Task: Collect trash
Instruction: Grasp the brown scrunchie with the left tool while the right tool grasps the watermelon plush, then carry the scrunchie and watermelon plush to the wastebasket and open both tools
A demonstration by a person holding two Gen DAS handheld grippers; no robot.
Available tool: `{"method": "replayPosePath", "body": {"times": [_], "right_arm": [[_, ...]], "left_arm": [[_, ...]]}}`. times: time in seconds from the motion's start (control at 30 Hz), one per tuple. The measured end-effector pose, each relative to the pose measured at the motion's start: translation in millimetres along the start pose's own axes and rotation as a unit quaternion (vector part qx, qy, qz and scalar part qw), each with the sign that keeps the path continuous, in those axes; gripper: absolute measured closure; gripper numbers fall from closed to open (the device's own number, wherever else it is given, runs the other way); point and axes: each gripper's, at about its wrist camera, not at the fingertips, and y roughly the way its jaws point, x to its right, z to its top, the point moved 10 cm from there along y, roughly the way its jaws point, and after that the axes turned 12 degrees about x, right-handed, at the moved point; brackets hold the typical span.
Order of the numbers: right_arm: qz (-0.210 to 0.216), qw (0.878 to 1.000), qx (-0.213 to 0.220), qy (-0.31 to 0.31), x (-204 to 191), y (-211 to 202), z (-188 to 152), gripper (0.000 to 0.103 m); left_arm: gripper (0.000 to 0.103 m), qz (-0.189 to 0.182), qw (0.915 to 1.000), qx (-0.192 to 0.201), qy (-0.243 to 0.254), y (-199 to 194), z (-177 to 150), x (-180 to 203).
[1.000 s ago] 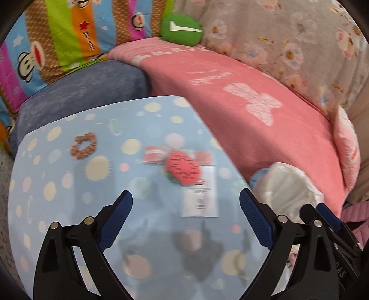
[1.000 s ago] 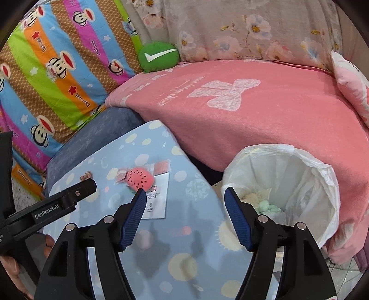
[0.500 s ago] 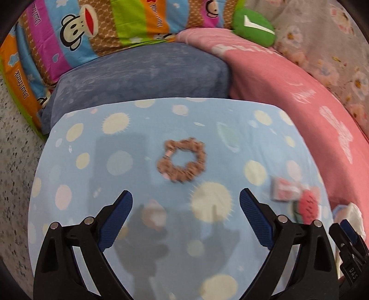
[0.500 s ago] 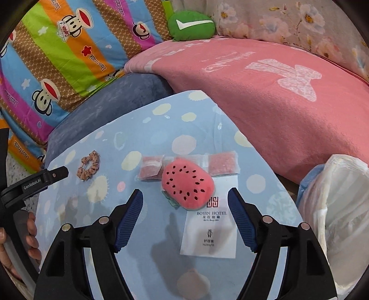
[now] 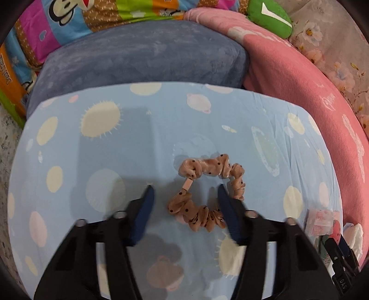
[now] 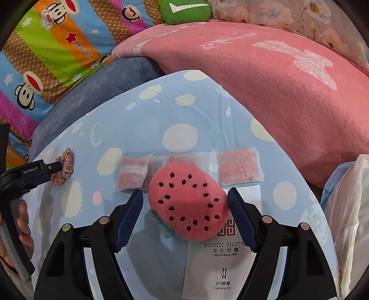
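A tan dotted scrunchie [image 5: 207, 193] lies on the blue spotted tablecloth [image 5: 138, 143]. My left gripper [image 5: 184, 191] is open, low over the cloth, with its fingers on either side of the scrunchie's near half. The scrunchie also shows at the left of the right wrist view [image 6: 64, 170]. My right gripper [image 6: 184, 196] is open around a pink watermelon plush [image 6: 188, 200]. The plush lies on a white hotel nursing-kit packet [image 6: 221, 265], with a strip of pink sachets [image 6: 237, 168] behind it.
A white-lined trash bin [image 6: 346, 219] stands at the table's right edge. A grey-blue cushion [image 5: 138, 53], a pink blanket [image 6: 265, 87], a striped monkey-print quilt [image 6: 57, 46] and a green plush [image 6: 186, 9] lie behind the table.
My left gripper swung left from the plush to the scrunchie, came down over it and narrowed its opening. My right gripper moved from the bin to straddle the watermelon plush.
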Motion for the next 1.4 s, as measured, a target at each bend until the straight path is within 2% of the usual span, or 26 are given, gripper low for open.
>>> {"method": "replayPosePath", "body": {"times": [0.03, 0.07, 0.2, 0.4, 0.77, 1.1, 1.4], "right_arm": [[-0.002, 1.0, -0.001, 0.0, -0.1, -0.1, -1.9, 0.039], [-0.002, 1.0, 0.0, 0.001, -0.8, -1.0, -3.3, 0.04], [0.01, 1.0, 0.002, 0.008, -5.4, -9.0, -7.5, 0.047], [0.035, 0.999, 0.009, 0.015, -18.9, -36.0, -11.3, 0.048], [0.055, 0.997, 0.054, 0.016, -20.7, -118.3, -8.2, 0.048], [0.038, 0.993, 0.108, 0.035, 26.6, -190.1, 6.8, 0.048], [0.003, 0.986, 0.152, 0.067, 99.6, -244.0, 18.8, 0.048]], "left_arm": [[0.076, -0.002, 1.0, -0.006, 0.001, 2.3, -4.2, 1.0], [0.081, -0.001, 1.0, -0.008, 0.003, 2.7, -7.2, 1.4], [0.092, -0.001, 1.0, -0.002, 0.008, -5.9, -14.4, 4.9], [0.093, -0.005, 0.9997, 0.019, 0.016, -42.5, -21.8, 17.4], [0.093, -0.057, 0.9966, 0.05, 0.033, -133.5, -46.3, 75.2], [0.093, -0.121, 0.9864, 0.077, 0.08, -206.7, -70.9, 170.4], [0.093, -0.166, 0.9729, 0.089, 0.134, -248.3, -97.0, 255.7]]}}
